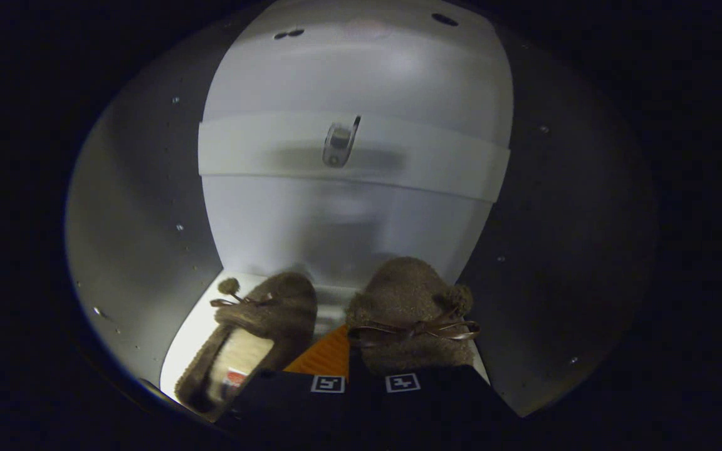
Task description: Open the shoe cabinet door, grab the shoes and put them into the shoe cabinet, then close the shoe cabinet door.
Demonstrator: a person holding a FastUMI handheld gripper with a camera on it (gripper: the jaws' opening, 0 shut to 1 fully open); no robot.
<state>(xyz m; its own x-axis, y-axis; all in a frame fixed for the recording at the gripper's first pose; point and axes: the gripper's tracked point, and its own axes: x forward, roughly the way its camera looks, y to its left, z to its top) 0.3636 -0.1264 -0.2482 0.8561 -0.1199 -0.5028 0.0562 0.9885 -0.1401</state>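
Observation:
I am looking into the white shoe cabinet (348,213). Two brown fuzzy slippers with bows and pompoms lie on its floor. The left slipper (254,338) lies free just left of the fingers, its pale insole showing. The right slipper (408,300) lies over the right finger, its inner side wall in the narrow gap between the fingers. My gripper (346,341) is shut on that side wall, and one ribbed pad (323,358) shows beside it. The right fingertip is hidden under the slipper.
A white crossband (261,150) runs across the cabinet's back, with a small metal fitting (339,144) at its middle. The lit left side wall (141,219) and the shadowed right side wall (555,250) close in on both sides. The cabinet floor (195,332) shows left of the slippers.

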